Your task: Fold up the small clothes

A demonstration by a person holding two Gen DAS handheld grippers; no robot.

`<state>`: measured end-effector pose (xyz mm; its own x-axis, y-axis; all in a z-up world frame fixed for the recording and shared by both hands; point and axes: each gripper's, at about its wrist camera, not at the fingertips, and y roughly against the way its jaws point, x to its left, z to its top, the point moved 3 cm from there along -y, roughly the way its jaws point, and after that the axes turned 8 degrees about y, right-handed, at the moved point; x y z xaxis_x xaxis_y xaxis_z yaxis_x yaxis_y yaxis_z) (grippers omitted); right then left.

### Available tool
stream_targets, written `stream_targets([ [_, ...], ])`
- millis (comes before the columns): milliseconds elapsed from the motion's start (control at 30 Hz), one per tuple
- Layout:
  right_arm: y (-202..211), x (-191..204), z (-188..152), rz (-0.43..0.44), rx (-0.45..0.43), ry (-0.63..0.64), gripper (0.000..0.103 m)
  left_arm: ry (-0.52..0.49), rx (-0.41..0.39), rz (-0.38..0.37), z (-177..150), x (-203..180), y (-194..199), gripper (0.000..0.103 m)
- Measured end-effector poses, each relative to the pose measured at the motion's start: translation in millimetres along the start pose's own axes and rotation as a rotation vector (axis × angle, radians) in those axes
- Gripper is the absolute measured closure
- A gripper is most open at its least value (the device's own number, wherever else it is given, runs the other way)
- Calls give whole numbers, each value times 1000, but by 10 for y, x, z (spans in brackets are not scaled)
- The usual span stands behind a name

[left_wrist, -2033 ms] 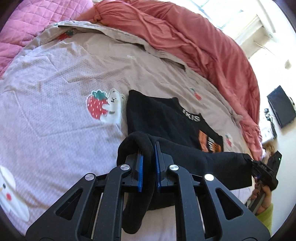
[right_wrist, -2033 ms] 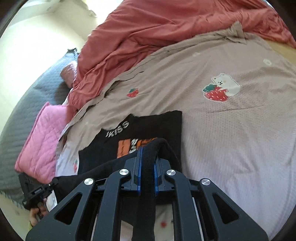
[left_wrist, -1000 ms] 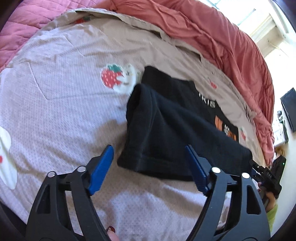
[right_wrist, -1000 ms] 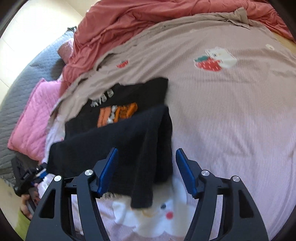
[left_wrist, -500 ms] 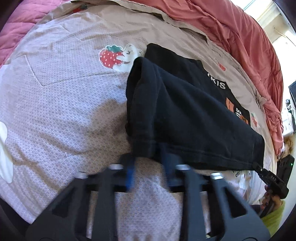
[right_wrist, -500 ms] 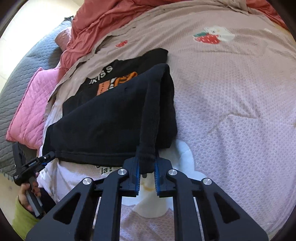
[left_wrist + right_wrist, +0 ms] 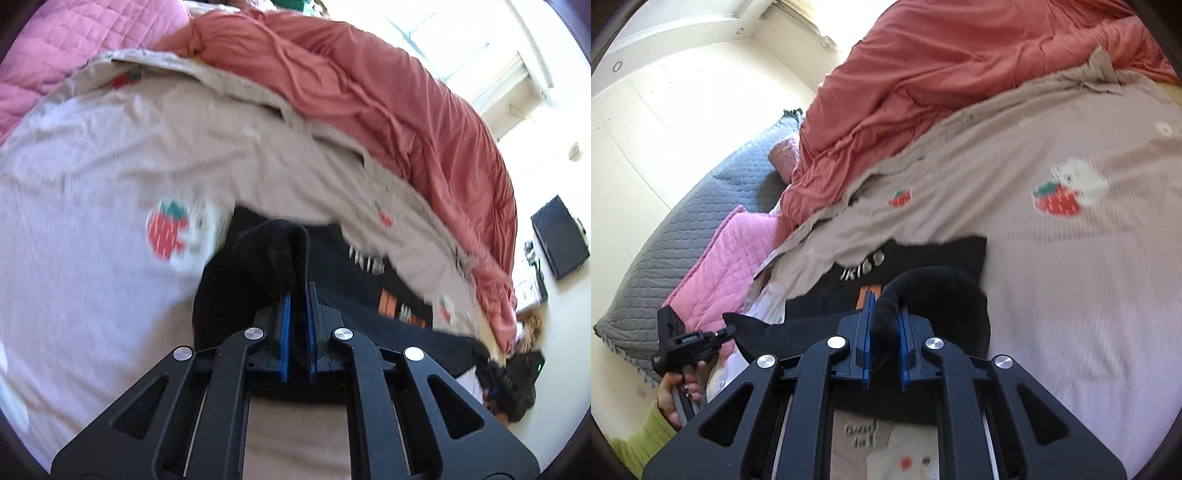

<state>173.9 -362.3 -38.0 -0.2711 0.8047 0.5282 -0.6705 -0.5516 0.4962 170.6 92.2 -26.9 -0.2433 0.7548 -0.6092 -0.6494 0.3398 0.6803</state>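
My left claw point(image 7: 297, 325) and right claw point(image 7: 884, 339) are each clamped on a bunched corner of the black shirt point(image 7: 923, 258), lifted off the bed point(image 7: 92, 221) near its front edge. Thin bites could slip, spoiling the fold.

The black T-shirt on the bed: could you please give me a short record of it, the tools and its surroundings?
garment: black T-shirt, white lettering and orange print, partly folded
surface: beige bedspread with strawberry and bear prints
left tool: shut on a bunched corner of the shirt
right tool: shut on another bunched corner
shirt edge: stretched between the two tools, raised off the bedspread
beyond the shirt: red duvet heaped
side: pink quilt, grey quilted cover
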Motion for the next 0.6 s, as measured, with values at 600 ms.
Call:
stream_targets([
  [600,-559,-477,119,-175,101,-29,57,-10,8,128,151,133,-745,73],
])
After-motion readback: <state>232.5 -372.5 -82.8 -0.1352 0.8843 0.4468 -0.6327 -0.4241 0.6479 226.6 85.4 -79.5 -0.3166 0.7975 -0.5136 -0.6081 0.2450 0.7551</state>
